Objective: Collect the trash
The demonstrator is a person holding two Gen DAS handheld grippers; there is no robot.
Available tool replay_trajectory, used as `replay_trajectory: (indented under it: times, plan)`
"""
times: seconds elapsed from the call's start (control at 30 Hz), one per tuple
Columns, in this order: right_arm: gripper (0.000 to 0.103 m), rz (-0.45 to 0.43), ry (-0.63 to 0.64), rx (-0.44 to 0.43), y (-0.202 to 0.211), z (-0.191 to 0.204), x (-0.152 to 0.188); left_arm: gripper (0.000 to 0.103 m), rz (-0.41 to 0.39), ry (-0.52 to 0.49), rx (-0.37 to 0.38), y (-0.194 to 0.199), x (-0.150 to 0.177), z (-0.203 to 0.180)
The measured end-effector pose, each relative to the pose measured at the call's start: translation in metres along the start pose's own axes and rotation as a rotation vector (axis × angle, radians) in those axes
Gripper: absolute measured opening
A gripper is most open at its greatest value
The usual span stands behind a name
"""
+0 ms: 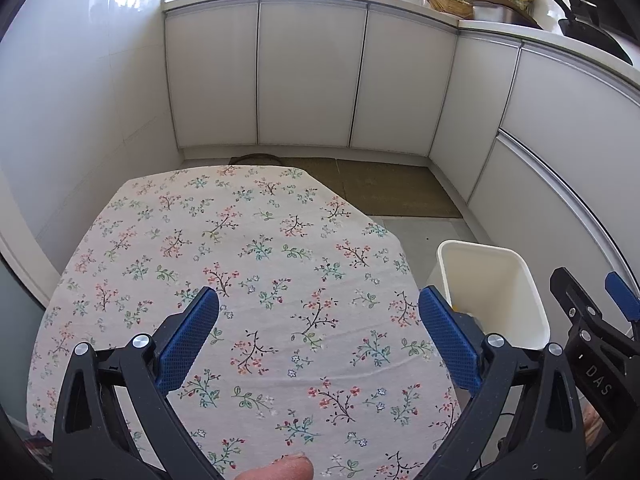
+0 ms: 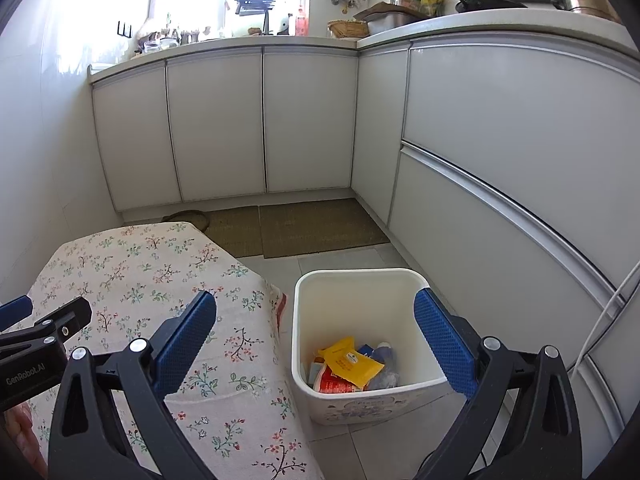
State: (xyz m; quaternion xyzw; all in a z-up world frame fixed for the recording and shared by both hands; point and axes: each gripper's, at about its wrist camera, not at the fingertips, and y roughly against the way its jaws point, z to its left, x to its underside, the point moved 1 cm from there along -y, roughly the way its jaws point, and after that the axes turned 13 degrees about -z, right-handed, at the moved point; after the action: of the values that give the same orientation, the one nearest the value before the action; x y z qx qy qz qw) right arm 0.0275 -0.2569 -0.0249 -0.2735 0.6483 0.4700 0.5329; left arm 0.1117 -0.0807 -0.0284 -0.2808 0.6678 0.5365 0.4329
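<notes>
The left gripper is hanging wide open over the flowered tablecloth, holding nothing, its blue pads spread to either side of the lower middle of the frame. The right gripper is likewise standing wide and empty, its far pad reaching across the white bin in the lower centre of its own view.

The trash is sitting at the bottom of that bin: a yellow wrapper is lying on top of a red packet, with a bluish crumpled bag beside them. These are looking light, thin and crinkly, likely slippery film that would buckle under the pads, so a pinch on a folded edge or a bunched corner would probably be holding better than a flat face. The bin itself is appearing stiff and light, best taken by its rim.

The right wrist view is looking down into the bin and showing its contents and the printing on its front wall. The left wrist view is showing only the bin's upper inside wall at lower right, but it is giving the whole tabletop, where no loose trash is showing on the cloth.
</notes>
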Motion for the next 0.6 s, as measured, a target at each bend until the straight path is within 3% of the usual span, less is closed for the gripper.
replay_trajectory:
  times: [0.23, 0.6]
  plan:
    - [0.096, 0.004, 0.002, -0.001, -0.0013, 0.0016, 0.0011, 0.096, -0.009, -0.004, 0.001, -0.0005, 0.0004, -0.0004]
    - [0.096, 0.016, -0.006, 0.000, -0.0040, -0.0003, 0.0017, 0.085, -0.051, -0.021, 0.058, 0.0043, 0.0005, -0.0077]
